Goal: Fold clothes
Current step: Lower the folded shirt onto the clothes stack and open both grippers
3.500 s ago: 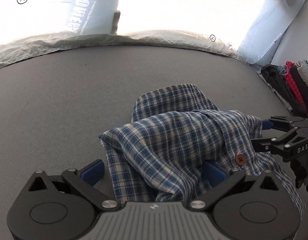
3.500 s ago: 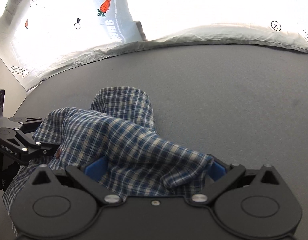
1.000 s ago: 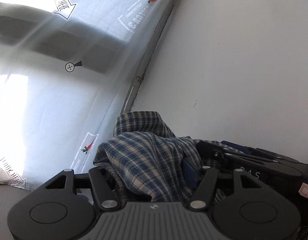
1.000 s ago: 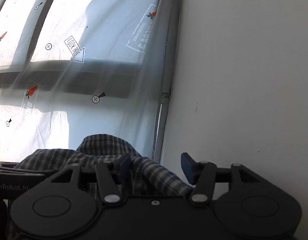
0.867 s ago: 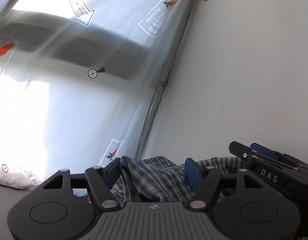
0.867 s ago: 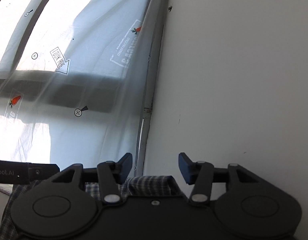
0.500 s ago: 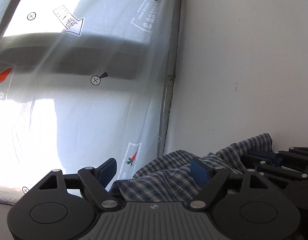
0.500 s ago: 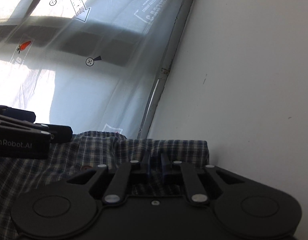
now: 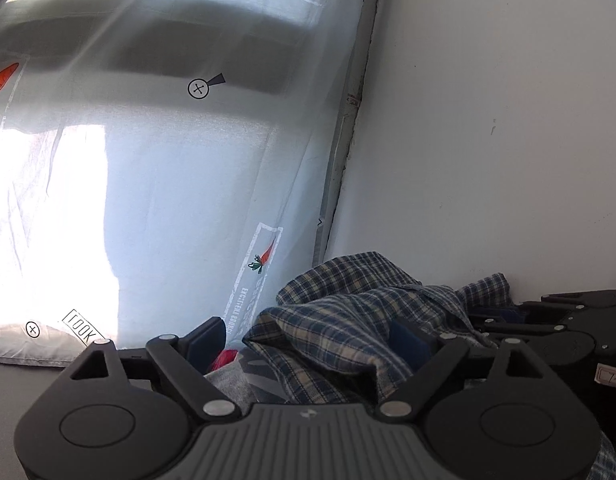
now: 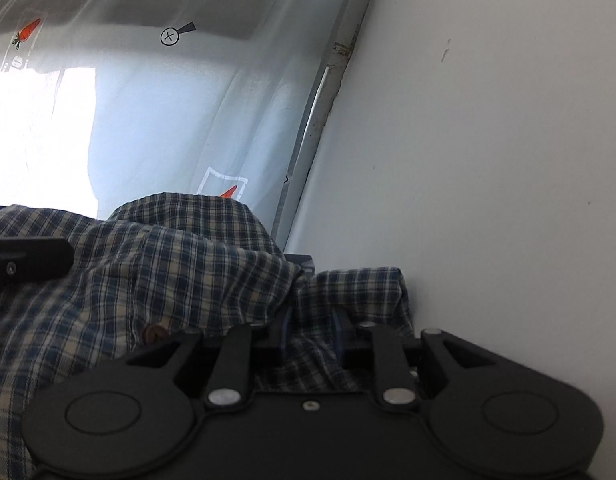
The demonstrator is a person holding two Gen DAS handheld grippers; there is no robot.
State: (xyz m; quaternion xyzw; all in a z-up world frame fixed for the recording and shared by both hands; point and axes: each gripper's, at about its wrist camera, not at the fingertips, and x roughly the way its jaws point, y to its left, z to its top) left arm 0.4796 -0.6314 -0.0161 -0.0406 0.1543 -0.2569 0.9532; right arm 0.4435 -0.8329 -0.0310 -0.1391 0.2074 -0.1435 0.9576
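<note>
A blue and beige plaid shirt (image 9: 348, 320) lies bunched in front of both grippers. In the left wrist view my left gripper (image 9: 308, 340) is open, with the shirt draped between and over its blue pads. In the right wrist view the shirt (image 10: 147, 272) fills the lower left, with a brown button showing. My right gripper (image 10: 310, 326) is shut on a fold of the plaid shirt. The right gripper also shows at the right edge of the left wrist view (image 9: 548, 320). The left gripper shows at the left edge of the right wrist view (image 10: 23, 260).
A white wall (image 9: 488, 120) rises close ahead on the right. A translucent plastic sheet (image 9: 167, 180) with carrot prints covers a bright window on the left. Red and grey clothes (image 9: 227, 364) lie under the left gripper. A grey surface (image 9: 11, 384) shows at lower left.
Both grippers swung up from the grey table toward the wall with the shirt. The right gripper closed on a fold of it. The left gripper's jaws stand wider than one second ago.
</note>
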